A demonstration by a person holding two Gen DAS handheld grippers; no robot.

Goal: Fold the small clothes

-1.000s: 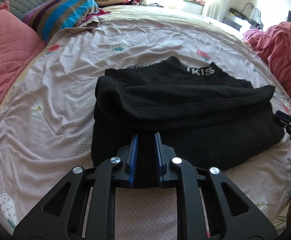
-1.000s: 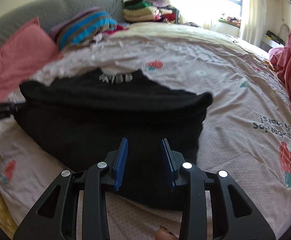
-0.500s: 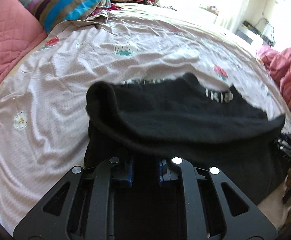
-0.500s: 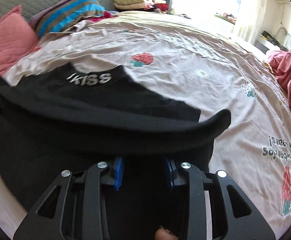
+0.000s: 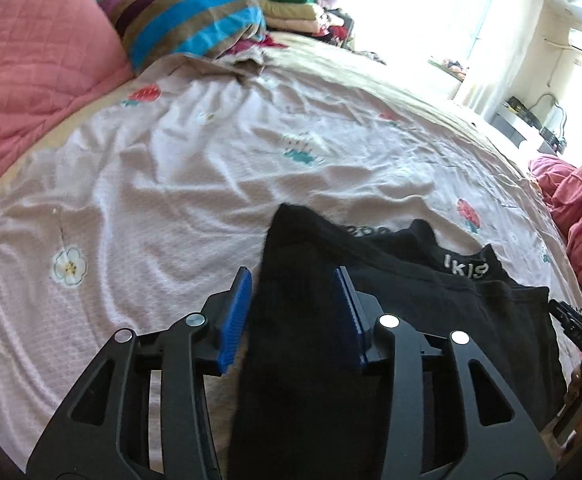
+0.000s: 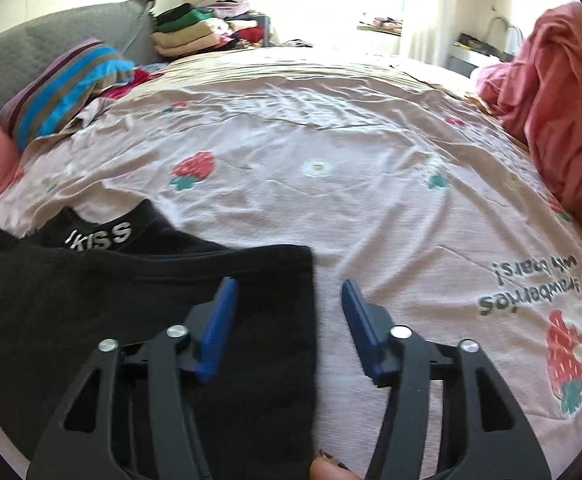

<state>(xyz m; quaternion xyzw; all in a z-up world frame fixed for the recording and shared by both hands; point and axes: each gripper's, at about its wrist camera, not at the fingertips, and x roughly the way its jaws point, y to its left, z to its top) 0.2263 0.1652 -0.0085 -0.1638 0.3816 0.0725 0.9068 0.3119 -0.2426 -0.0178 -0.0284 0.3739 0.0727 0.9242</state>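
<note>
On the wide bed point(image 6: 331, 128), spread with a pale pink sheet printed with strawberries and flowers, lies the black knitted garment with white lettering on its collar band point(image 5: 391, 312), folded over on itself at the near edge of the mattress, its lettered band showing beyond the folded layer. We hold our left tongs point(image 5: 295, 308) over the garment's left edge; their jaws are opening, the blue ribbed pads point(image 5: 235, 316) stand apart on either side of a raised fold of the black cloth, and neither pad presses it, though the cloth is blurred and the right pad sits very close to it. We hold our right tongs point(image 6: 287, 320) over the garment's right edge point(image 6: 283, 320); their jaws are opening too and stand wide, the left pad above the black cloth and the right pad above bare sheet, with the cloth's border running between them and nothing gripped. At the head of the bed we see a quilted pink pillow point(image 5: 31, 60), a rolled blanket striped in blue, brown and purple point(image 5: 195, 20), and a stack of folded clothes point(image 6: 195, 32). A heap of pink bedding point(image 6: 563, 92) lies at the right side. A fingertip point(image 6: 327, 470) shows at the bottom of the right view
</note>
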